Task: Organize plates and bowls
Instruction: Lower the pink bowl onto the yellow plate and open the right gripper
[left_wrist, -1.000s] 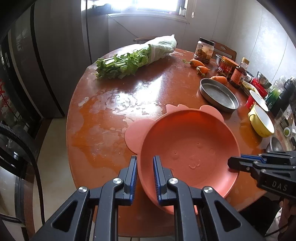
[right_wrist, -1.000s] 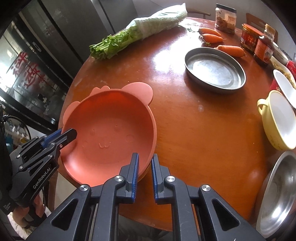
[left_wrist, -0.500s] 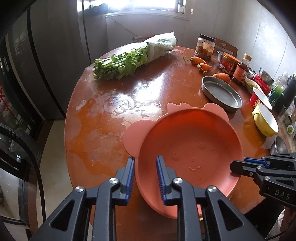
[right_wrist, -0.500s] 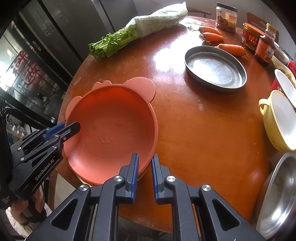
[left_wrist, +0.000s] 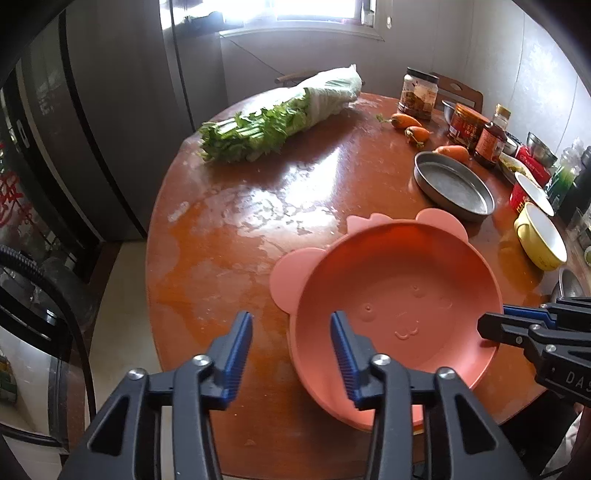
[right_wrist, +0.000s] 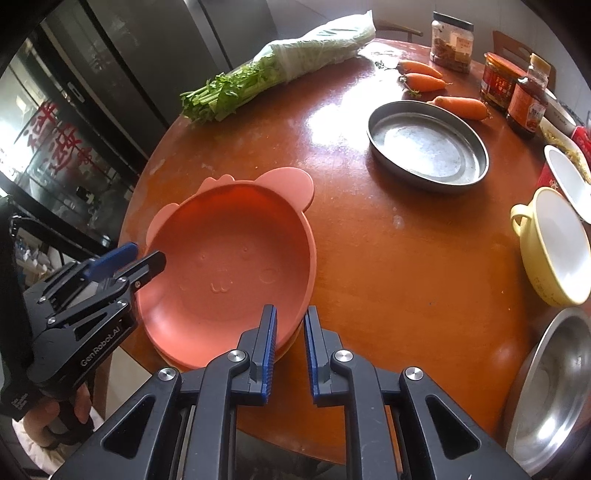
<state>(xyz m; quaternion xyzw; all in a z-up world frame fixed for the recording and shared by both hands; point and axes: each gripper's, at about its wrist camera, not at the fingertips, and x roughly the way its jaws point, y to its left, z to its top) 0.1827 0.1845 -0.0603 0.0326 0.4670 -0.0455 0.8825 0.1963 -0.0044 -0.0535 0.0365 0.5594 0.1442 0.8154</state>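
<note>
Between the widening jaws of our left gripper we see the near rim of the pink bear-faced plate, unpressed. Our right gripper is also easing apart astride its opposite rim; the plate sits at the table edge.

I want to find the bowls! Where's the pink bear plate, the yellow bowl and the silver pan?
pink bear plate (right_wrist: 229, 266), right wrist view, its inner floor.
yellow bowl (right_wrist: 561, 240), right wrist view, white inside.
silver pan (right_wrist: 424, 144), right wrist view, flat bottom.
</note>
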